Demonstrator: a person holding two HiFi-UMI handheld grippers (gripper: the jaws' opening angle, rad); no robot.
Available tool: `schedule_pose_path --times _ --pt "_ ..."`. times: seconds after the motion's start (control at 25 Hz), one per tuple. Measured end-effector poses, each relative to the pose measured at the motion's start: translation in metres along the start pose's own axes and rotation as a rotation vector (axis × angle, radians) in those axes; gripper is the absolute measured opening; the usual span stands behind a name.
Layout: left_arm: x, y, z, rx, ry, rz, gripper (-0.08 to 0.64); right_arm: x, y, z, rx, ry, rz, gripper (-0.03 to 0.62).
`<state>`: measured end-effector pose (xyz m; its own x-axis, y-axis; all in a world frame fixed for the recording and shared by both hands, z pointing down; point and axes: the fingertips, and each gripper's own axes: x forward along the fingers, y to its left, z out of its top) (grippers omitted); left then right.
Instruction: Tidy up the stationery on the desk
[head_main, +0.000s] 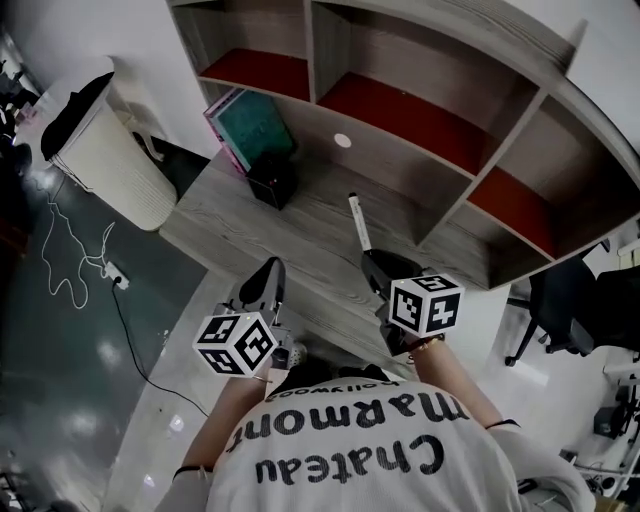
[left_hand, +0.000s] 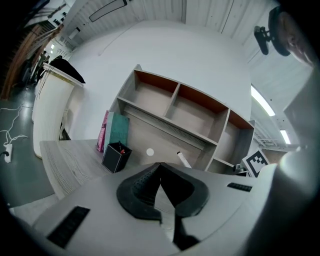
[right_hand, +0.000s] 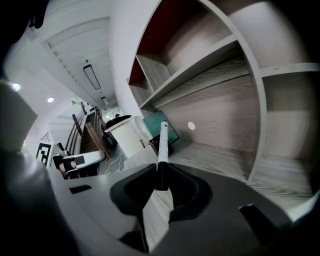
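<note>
Holding pen (right_hand: 162, 142) clamped in right hand-held gripper (right_hand: 161, 186), w/ left hand-held gripper (left_hand: 160, 170) closed, empty; next, prob. lining up over holder (head_main: 271, 182) on bench (head_main: 225, 225), releasing.

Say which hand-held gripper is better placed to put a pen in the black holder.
The right hand-held gripper: it grips the marker; the left hand-held gripper is shut and empty.

You hold the white marker (head_main: 358, 221) by its black end, pointing twelve o'clock; the black pen cup (head_main: 271, 181) stands upright at its ten o'clock.
</note>
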<state>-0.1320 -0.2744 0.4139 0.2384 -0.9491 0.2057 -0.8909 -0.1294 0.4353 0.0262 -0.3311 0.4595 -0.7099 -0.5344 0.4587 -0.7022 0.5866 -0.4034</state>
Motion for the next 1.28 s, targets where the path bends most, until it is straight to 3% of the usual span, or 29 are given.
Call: schedule_pose_path --times 0.88,1.12,1.28 --pt "-0.003 0.153 0.075 0.018 0.006 0.019 0.015 0.135 0.069 0.027 0.091 -0.002 -0.006 0.081" --pt "-0.004 0.179 0.085 -0.008 -0.019 0.029 0.015 0.157 0.08 0.035 0.063 0.015 -0.006 0.081" --pt "-0.009 0.191 0.084 -0.027 -0.03 0.051 0.015 0.164 0.081 0.04 -0.03 0.045 -0.023 0.081"
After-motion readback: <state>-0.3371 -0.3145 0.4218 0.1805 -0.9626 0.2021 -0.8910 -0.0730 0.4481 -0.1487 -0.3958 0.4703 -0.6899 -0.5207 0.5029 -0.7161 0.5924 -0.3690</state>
